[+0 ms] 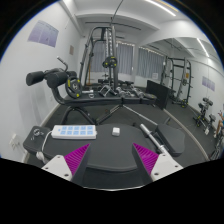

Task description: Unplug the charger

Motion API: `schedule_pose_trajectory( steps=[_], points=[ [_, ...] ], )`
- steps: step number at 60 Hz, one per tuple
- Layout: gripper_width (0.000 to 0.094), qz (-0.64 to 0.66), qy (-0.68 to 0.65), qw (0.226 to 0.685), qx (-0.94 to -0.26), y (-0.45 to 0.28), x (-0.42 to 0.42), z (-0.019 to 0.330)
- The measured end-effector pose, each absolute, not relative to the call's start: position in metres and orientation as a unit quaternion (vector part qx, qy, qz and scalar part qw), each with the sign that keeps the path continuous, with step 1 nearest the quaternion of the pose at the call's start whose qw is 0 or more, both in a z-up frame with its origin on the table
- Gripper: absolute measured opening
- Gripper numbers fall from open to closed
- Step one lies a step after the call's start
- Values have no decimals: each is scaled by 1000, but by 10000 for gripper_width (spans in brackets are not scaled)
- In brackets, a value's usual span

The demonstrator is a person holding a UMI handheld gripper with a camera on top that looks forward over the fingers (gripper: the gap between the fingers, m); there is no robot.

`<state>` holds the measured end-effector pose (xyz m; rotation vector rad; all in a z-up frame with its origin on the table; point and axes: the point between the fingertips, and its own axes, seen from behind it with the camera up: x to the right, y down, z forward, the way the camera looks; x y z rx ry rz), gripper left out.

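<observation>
A white power strip (75,131) lies on the dark table (112,150), ahead of my left finger. A small white charger cube (115,131) sits on the table to the right of the strip, with a gap between them, straight ahead of the fingers. My gripper (112,162) is open and empty, its magenta pads (76,160) wide apart and short of both things. A thin light cable (102,113) runs away from the strip's far end. I cannot tell whether anything is plugged into the strip.
A grey rod-like object (152,136) lies on the table ahead of the right finger. A black object (36,143) sits at the table's left edge. Beyond the table stand gym machines (105,60) and an exercise bike (62,82).
</observation>
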<state>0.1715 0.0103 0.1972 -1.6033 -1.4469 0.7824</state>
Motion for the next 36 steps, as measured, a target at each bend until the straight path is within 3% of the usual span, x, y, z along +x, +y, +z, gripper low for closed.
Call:
schedule_pose_trajectory(
  steps=[13,36],
  points=[
    [852,319,-565,411,-640,-22,279,237],
    [852,345,-573,421,-613,-60,349,276]
  ],
)
